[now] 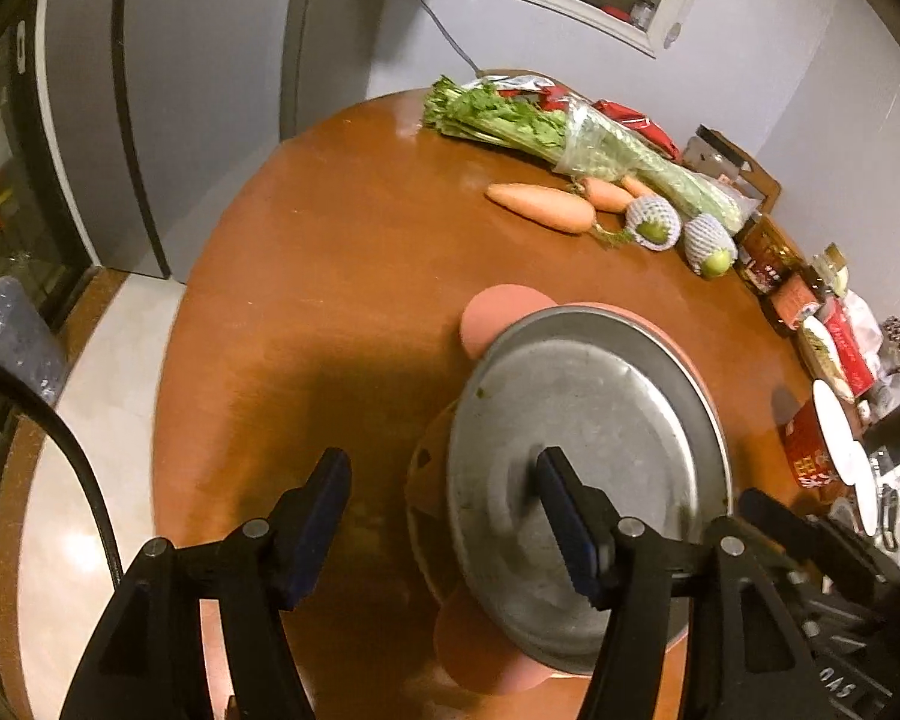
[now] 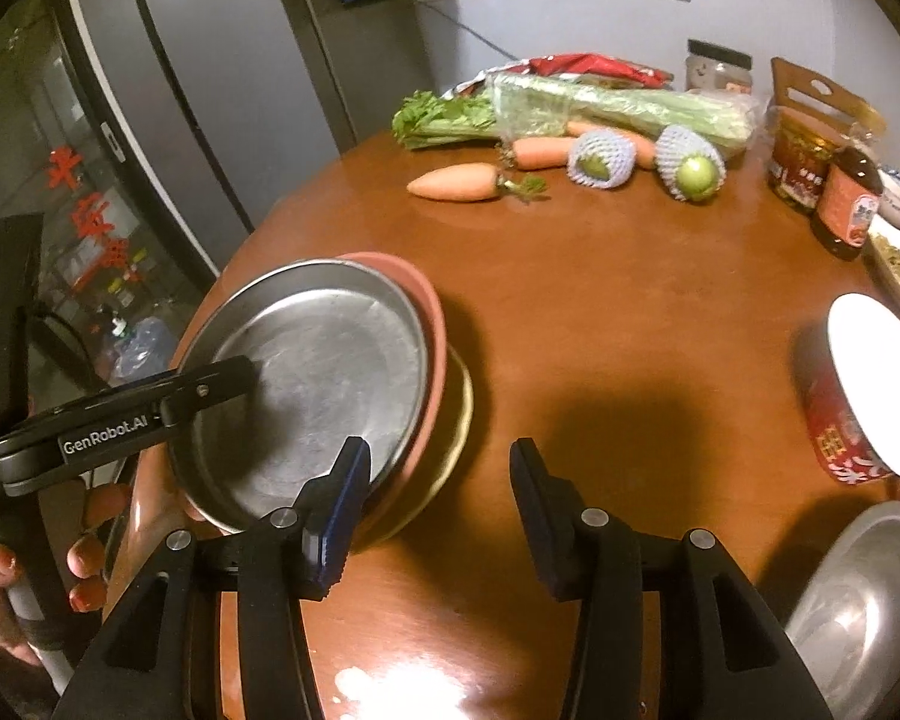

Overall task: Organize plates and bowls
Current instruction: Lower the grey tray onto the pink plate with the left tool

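Observation:
A steel plate [image 1: 594, 420] lies on top of a pink plate [image 1: 498, 315], which sits on a gold-rimmed dish [image 2: 459, 414]; the stack stands on the round wooden table [image 1: 330, 276]. It also shows in the right wrist view [image 2: 324, 360]. My left gripper [image 1: 444, 516] is open, its jaws astride the steel plate's near rim, one finger over the plate's inside. My right gripper [image 2: 435, 501] is open and empty, just right of the stack. A steel bowl [image 2: 870, 606] sits at the lower right.
Celery [image 2: 570, 105], carrots [image 2: 456, 183], two netted green fruits [image 2: 690, 165], jars and bottles [image 2: 846, 204] line the far and right side. A red tub with a white lid [image 2: 870, 384] stands at the right. A fridge [image 2: 198, 90] is beyond the table.

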`<state>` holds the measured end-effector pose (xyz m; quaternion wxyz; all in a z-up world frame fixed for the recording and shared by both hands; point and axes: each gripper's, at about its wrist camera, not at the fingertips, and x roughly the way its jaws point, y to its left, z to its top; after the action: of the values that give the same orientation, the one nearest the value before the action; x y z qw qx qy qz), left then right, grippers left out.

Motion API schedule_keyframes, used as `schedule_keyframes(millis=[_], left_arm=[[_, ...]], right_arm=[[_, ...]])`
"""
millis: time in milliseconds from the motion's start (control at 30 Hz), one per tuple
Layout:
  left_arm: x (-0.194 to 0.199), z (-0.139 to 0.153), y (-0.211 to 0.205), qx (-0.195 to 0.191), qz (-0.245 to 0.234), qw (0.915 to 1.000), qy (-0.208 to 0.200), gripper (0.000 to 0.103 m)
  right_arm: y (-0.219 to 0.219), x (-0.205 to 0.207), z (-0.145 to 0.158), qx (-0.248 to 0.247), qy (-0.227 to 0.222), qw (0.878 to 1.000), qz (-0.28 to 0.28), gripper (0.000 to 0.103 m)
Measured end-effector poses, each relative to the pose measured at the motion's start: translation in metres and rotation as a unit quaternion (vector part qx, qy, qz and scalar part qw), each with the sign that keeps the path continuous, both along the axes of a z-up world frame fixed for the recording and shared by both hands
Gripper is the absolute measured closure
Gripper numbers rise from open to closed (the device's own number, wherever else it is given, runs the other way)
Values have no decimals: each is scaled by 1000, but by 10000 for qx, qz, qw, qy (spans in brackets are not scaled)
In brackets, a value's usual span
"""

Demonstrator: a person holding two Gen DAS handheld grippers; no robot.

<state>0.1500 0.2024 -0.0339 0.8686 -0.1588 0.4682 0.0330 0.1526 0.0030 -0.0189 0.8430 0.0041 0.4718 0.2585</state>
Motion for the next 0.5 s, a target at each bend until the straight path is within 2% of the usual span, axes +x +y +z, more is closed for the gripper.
schedule_keyframes(millis=[300, 500], left_arm=[[6, -5, -10, -222, -328, 9992, 62, 39], [11, -3, -23, -54, -483, 9988, 61, 38]], right_arm=[[13, 5, -12, -9, 135, 9997, 208, 53], [10, 7, -13, -111, 22, 9997, 217, 53]])
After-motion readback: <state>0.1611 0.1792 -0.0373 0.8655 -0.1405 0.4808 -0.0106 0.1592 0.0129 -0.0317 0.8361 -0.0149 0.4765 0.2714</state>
